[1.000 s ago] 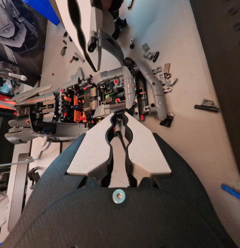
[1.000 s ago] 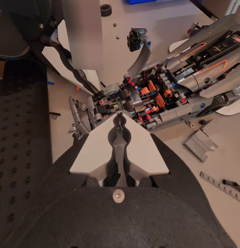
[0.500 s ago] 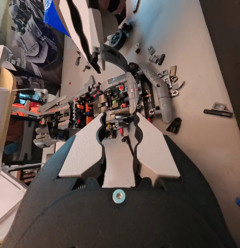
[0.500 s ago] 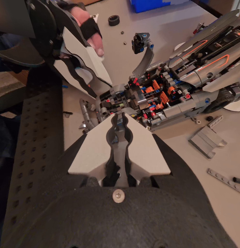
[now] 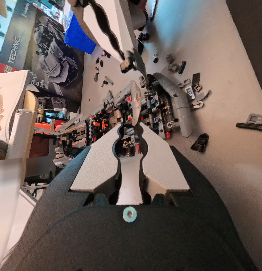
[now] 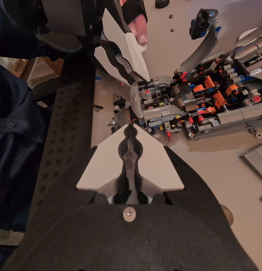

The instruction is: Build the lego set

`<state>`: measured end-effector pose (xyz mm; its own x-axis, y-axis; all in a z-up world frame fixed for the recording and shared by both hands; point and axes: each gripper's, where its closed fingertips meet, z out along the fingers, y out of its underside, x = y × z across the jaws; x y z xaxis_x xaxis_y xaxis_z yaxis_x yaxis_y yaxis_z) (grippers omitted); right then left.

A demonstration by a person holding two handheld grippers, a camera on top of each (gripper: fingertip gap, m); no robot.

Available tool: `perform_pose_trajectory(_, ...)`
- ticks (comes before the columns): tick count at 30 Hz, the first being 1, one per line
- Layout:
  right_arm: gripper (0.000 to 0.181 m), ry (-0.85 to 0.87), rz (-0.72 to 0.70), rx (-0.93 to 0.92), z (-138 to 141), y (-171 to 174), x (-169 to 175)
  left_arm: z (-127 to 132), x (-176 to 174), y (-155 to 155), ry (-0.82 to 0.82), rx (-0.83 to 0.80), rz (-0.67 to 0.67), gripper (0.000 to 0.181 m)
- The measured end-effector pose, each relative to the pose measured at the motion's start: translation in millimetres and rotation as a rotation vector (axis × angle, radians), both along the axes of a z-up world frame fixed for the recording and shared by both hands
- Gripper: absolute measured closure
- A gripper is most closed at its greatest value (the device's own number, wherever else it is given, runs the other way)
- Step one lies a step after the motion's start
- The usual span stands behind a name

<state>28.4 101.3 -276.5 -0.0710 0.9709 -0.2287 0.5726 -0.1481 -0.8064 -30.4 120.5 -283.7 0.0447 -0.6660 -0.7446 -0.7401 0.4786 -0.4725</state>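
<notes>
The half-built grey lego car (image 5: 127, 111) with orange and black insides lies on the pale table; it also shows in the right wrist view (image 6: 186, 102). Its curved grey door arm (image 6: 200, 49) stands raised with a black block on its end. My left gripper (image 5: 131, 125) is partway open, its fingertips on either side of the car's front corner; it also shows in the right wrist view (image 6: 140, 82), where a person's hand (image 6: 137, 29) holds it. My right gripper (image 6: 130, 124) is shut and empty, just off the car's front edge; it also shows in the left wrist view (image 5: 123, 57).
A loose grey arch panel (image 5: 175, 102) lies by the car's front. Small loose pieces (image 5: 190, 90), a black wedge (image 5: 200, 142) and a black bar (image 5: 251, 126) lie beyond it. The set's box (image 5: 44, 58) and a blue bin (image 5: 77, 39) stand behind. A black perforated board (image 6: 65, 132) lies at the left. A grey panel (image 6: 256, 159) lies at the right. Left tips to right tips: about 7 centimetres. About 11 centimetres separates my left fingertips from the black bar (image 5: 251, 126). It is also in sight in the right wrist view (image 6: 98, 106).
My left gripper opened wide, then narrowed and moved in onto the car's front corner. My right gripper drew back from the car toward its front edge, still shut.
</notes>
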Motion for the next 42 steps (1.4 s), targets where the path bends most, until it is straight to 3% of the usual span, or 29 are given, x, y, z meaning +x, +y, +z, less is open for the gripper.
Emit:
perform_pose_trajectory(5, 0.181, 0.036, -0.021, 0.034, 9, 5, 3, 9, 0, 8, -0.078, -0.021, 0.019, 0.172)
perform_pose_trajectory(14, 0.157, 0.116, 0.005, 0.076, 25, 0, 7, 19, 2, 16, -0.15, -0.072, 0.037, 0.175)
perform_pose_trajectory(21, 0.181, 0.056, 0.021, 0.166, 11, -2, -6, 24, 1, 23, -0.231, -0.19, 0.061, 0.176)
perform_pose_trajectory(26, 0.18, 0.071, -0.037, 0.099, 13, 9, 0, 24, -1, 27, -0.275, -0.268, 0.066, 0.175)
perform_pose_trajectory(42, 0.175, 0.158, -0.31, -0.267, 13, 66, 12, 21, -4, 23, -0.267, -0.278, 0.045, 0.175)
